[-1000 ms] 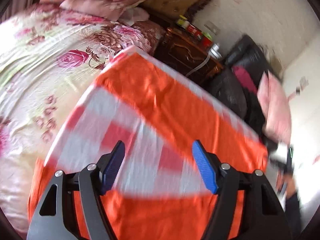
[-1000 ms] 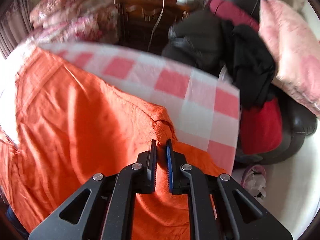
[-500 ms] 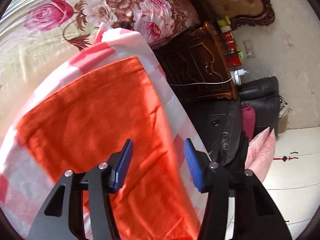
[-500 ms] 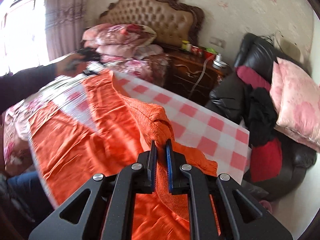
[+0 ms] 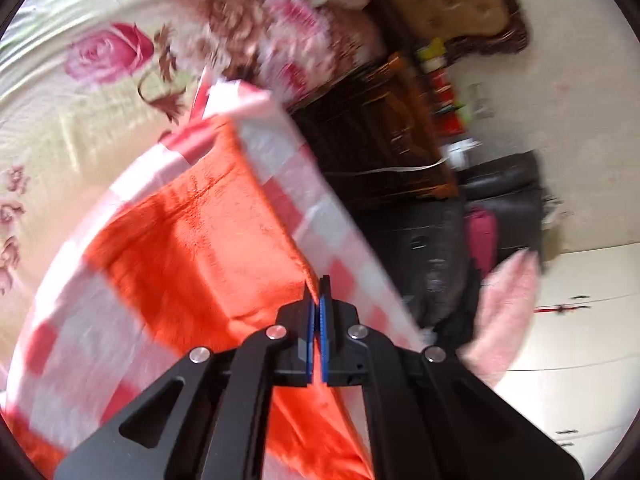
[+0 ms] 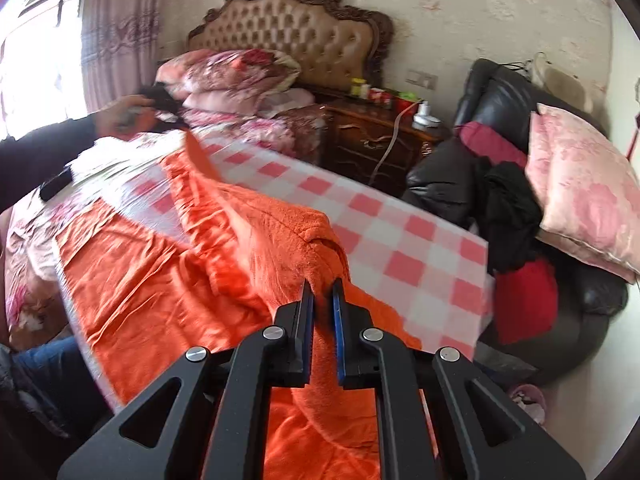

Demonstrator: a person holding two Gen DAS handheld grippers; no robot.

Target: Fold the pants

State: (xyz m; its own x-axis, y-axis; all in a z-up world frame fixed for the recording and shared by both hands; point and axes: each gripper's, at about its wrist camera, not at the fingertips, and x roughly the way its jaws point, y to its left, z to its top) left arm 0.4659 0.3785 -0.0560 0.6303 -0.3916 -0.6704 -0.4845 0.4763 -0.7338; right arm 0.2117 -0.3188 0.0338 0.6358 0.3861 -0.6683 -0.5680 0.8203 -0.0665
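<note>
The orange fleece pants (image 5: 192, 248) (image 6: 160, 280) lie spread over a pink-and-white checked cloth (image 5: 312, 200) (image 6: 400, 240) on the bed. My left gripper (image 5: 318, 292) is shut, its blue pads pinching the pants' right-hand edge where it meets the checked cloth. My right gripper (image 6: 322, 292) is shut on a bunched fold of the orange pants, lifted above the cloth. In the right wrist view, a hand (image 6: 120, 110) in a dark sleeve reaches to the far end of the pants, where an orange edge stands raised.
A floral bedspread (image 5: 80, 120) lies beyond the cloth, with pillows (image 6: 228, 72) against a tufted headboard (image 6: 304, 40). A dark wooden nightstand (image 6: 372, 140) stands beside the bed. A black sofa (image 6: 500, 88) to the right holds clothes and a pink cushion (image 6: 580, 184).
The left gripper's jaws went from wide open to shut on the pants' edge as it slid across the pants. The right gripper rose, still gripping its fold.
</note>
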